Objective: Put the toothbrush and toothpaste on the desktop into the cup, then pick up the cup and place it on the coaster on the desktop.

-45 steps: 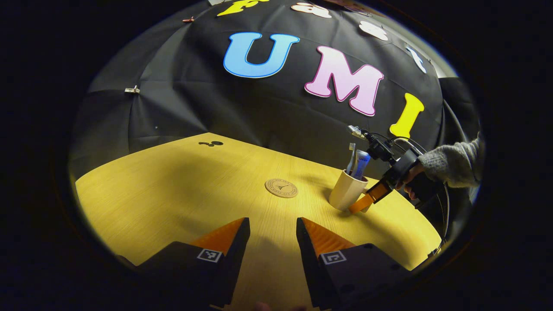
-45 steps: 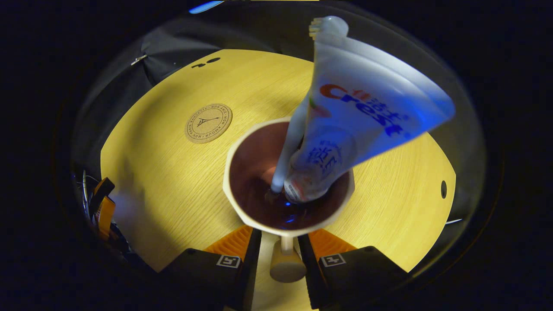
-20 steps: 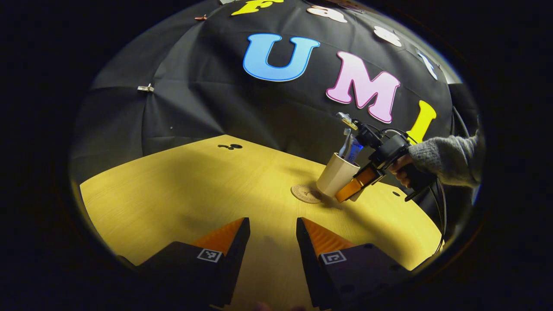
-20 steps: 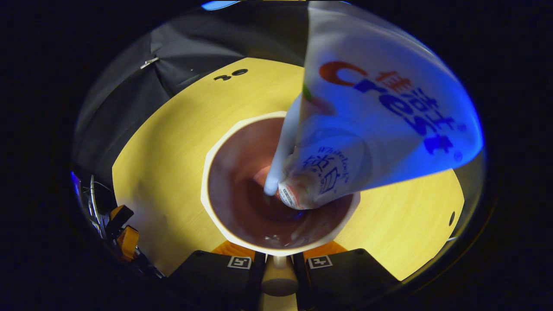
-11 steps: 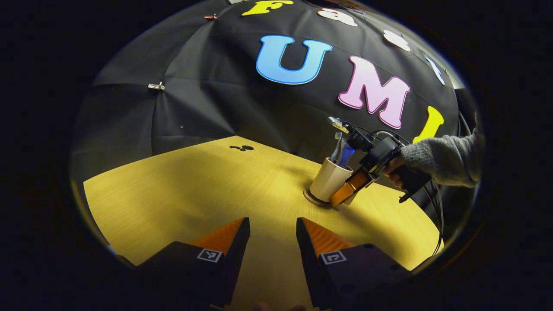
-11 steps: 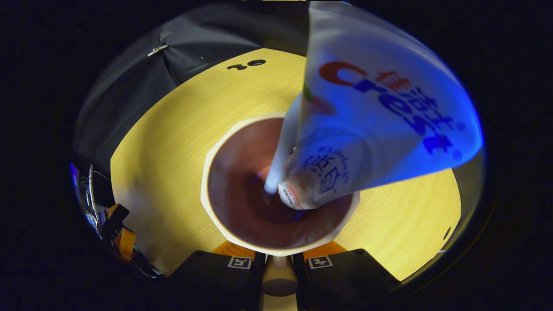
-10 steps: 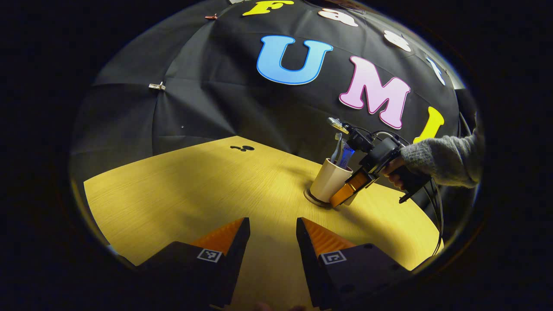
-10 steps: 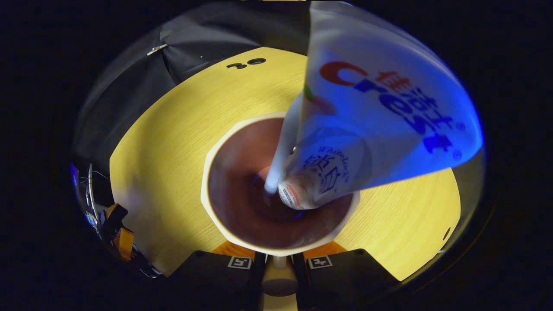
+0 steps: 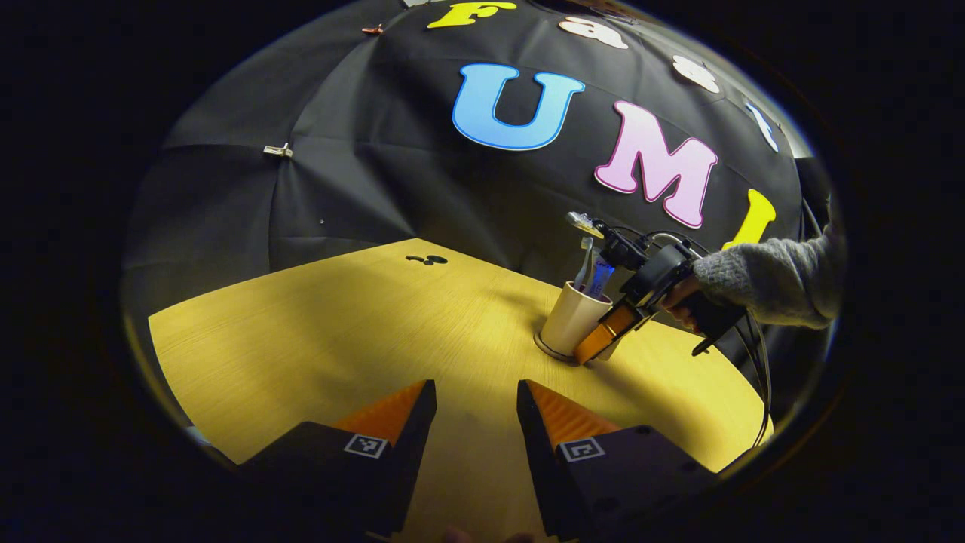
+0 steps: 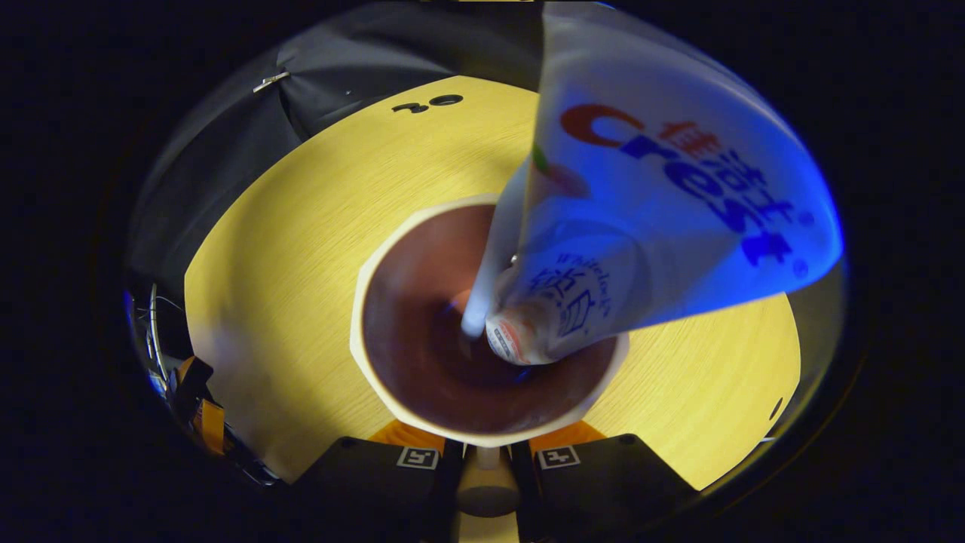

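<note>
The coaster (image 9: 554,351) peeks out as a thin dark rim under the cup (image 9: 571,323). In the right gripper view the toothpaste (image 10: 663,204) runs off the top edge, hiding the toothbrush (image 10: 494,264) head and blurring up close.

A yellow wooden desktop (image 9: 339,339) bears a coaster (image 9: 544,348).

One cup (image 9: 570,324), one toothbrush (image 9: 583,260), one toothpaste (image 10: 663,204) (both inside), one coaster (image 9: 549,350).
</note>
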Available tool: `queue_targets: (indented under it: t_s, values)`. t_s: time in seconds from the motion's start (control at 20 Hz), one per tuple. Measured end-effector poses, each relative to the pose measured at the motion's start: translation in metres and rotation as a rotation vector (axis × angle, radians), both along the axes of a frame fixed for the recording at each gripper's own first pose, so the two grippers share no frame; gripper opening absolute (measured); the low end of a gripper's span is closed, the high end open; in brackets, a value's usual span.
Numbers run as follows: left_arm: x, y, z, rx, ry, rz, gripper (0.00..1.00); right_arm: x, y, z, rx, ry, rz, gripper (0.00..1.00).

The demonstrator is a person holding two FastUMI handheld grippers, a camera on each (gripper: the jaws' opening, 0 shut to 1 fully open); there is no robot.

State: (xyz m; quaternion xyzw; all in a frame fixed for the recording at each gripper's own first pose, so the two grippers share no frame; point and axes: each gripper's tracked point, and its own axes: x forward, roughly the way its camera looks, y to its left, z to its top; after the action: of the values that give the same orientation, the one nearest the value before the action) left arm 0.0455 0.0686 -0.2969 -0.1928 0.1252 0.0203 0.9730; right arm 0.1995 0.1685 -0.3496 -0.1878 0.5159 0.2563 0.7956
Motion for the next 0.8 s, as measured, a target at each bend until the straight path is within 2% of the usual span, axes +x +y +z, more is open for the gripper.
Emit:
queue_targets:
  t_s: [0.1,0.15,0.2,0.25,0.45,0.6,0.7,0.75,0.8]
  values:
    - [-0.001,0.002,0.0,-0.001,0.0,0.0,0.68,0.0,-0.001,-0.001,-0.003,0.0,-0.004,0.33]
    - [-0.001,0.002,0.001,-0.003,0.001,0.001,0.68,0.0,-0.001,0.0,-0.001,0.002,-0.009,0.39]
    - [-0.002,0.002,0.0,-0.005,0.002,0.003,0.68,-0.001,-0.004,0.004,0.004,0.0,-0.013,0.28]
    - [-0.002,0.003,0.0,-0.007,0.003,0.004,0.68,-0.003,-0.006,0.006,0.008,-0.004,-0.014,0.34]
    - [-0.004,0.002,0.004,-0.01,-0.001,-0.001,0.68,-0.005,-0.009,0.014,0.023,-0.026,-0.029,0.36]
    - [-0.006,-0.001,0.008,-0.01,-0.005,-0.016,0.68,-0.007,-0.015,0.027,0.037,-0.047,-0.049,0.43]
    - [-0.008,-0.003,0.013,-0.005,-0.004,-0.035,0.68,-0.013,-0.019,0.037,0.065,-0.063,-0.062,0.41]
    - [-0.009,-0.003,0.017,-0.001,-0.004,-0.04,0.68,-0.014,-0.018,0.041,0.083,-0.076,-0.067,0.46]
    - [-0.011,-0.002,0.023,0.0,-0.004,-0.046,0.68,-0.016,-0.018,0.045,0.102,-0.09,-0.07,0.42]
